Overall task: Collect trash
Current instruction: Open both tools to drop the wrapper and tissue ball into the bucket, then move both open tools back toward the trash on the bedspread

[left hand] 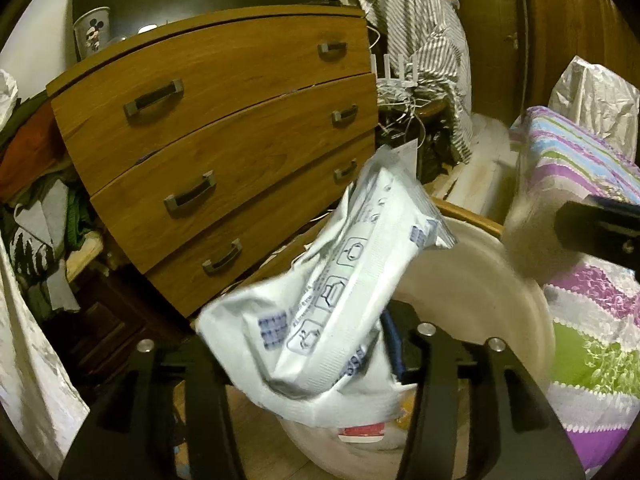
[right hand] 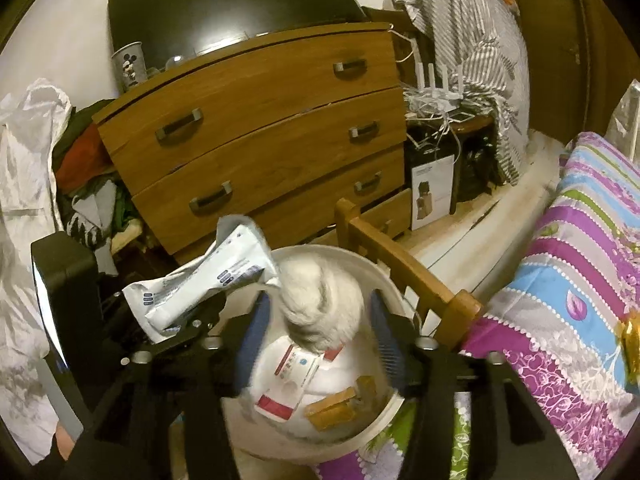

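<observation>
My left gripper [left hand: 320, 340] is shut on a crumpled white plastic wrapper [left hand: 332, 280] with blue print, holding it over the rim of a white bin [left hand: 480, 280]. The wrapper [right hand: 208, 280] and left gripper [right hand: 176, 320] also show at the left of the right wrist view. My right gripper [right hand: 320, 336] is open above the bin [right hand: 384, 284]. A blurred white crumpled tissue wad [right hand: 320, 304] is between its blue pads [right hand: 252, 336], apart from them, over the bin. Inside the bin lie a red-and-white packet [right hand: 288, 380] and brown wrappers [right hand: 340, 404].
A wooden chest of drawers [right hand: 260, 128] stands behind the bin. A bed with a striped floral cover [right hand: 568, 280] and wooden frame [right hand: 400, 264] is to the right. Clothes [right hand: 88, 184] are piled at the left. Cables and a router [right hand: 440, 92] sit beside the drawers.
</observation>
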